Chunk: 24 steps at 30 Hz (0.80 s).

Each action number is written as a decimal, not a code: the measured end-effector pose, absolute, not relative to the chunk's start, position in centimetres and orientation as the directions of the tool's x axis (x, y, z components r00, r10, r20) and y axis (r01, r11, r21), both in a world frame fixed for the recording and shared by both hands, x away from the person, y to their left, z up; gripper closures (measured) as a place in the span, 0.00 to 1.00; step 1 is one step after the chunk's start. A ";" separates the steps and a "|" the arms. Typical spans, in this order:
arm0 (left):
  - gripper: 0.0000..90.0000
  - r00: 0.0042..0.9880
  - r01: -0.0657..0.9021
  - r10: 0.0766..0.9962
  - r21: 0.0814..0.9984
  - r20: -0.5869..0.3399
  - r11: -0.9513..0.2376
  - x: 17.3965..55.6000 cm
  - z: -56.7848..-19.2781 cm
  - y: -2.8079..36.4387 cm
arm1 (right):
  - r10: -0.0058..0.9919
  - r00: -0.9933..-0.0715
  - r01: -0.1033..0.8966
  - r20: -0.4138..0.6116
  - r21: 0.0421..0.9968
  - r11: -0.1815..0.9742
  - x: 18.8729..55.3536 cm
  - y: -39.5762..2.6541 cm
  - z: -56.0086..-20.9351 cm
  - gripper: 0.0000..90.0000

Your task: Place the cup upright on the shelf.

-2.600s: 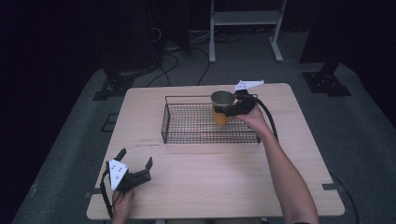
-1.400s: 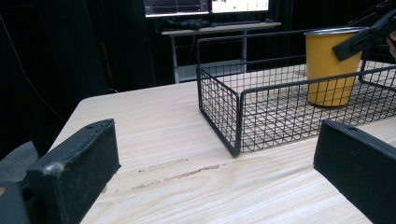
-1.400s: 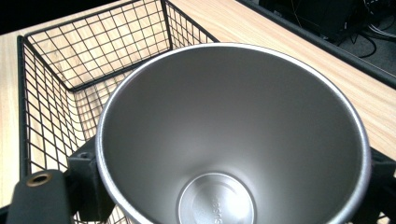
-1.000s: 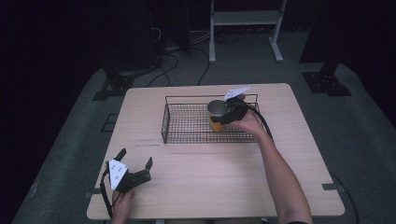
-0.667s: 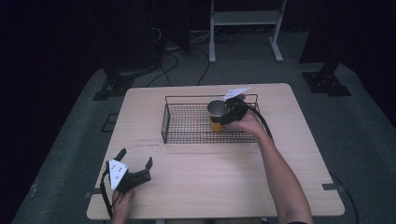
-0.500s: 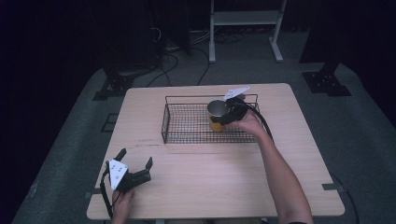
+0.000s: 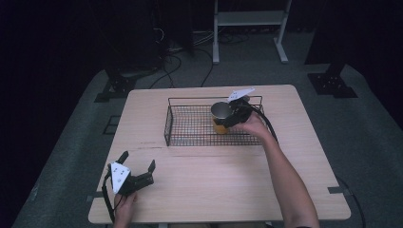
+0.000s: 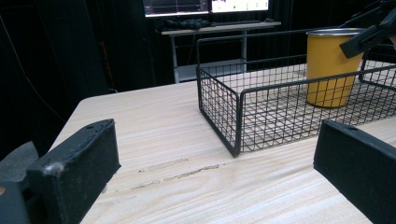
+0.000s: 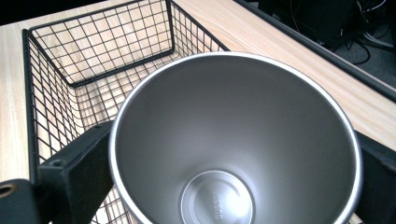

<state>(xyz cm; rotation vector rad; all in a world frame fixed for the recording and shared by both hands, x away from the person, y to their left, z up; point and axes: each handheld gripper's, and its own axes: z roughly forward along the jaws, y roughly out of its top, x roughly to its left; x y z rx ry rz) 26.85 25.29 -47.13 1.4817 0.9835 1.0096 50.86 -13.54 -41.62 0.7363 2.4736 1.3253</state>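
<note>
While your forearms reach in from the near edge, the pale wooden counter [image 7: 228,190] carries everything, and the largest thing on it is the black wire basket [image 7: 190,124], sitting toward the far side, about midway across. Inside the basket, at its right part, stands the yellow cup [image 8: 330,70] with a steel rim and a bare metal inside; it is upright, its base on the basket's mesh floor. Your right tongs [image 7: 236,112] are closed on that cup: in the right gripper view a black jaw presses against the cup's wall on each side of the rim, and you look straight down into the empty steel bowl. Your left tongs [image 7: 139,176] sit at the near left corner of the counter, well apart from the basket, resting low over the wood with the jaws spread wide and nothing between them. A faint scuff mark [image 8: 180,169] runs along the wood just in front of the basket.
</note>
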 end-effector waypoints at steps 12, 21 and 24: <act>0.00 0.306 0.069 0.948 0.990 0.093 -0.120 26.9 -47.1 25.3 | 0.549 -0.836 0.305 0.026 0.854 0.423 50.6 -13.8 -40.8 0.00; 0.00 0.306 0.070 0.947 0.990 0.095 -0.122 26.9 -47.1 25.2 | 0.563 -0.826 0.300 0.036 0.873 0.384 50.5 -14.4 -40.0 0.00; 0.00 0.307 0.070 0.947 0.990 0.097 -0.124 26.9 -47.1 25.2 | 0.564 -0.825 0.301 0.049 0.881 0.364 50.4 -14.8 -39.6 0.00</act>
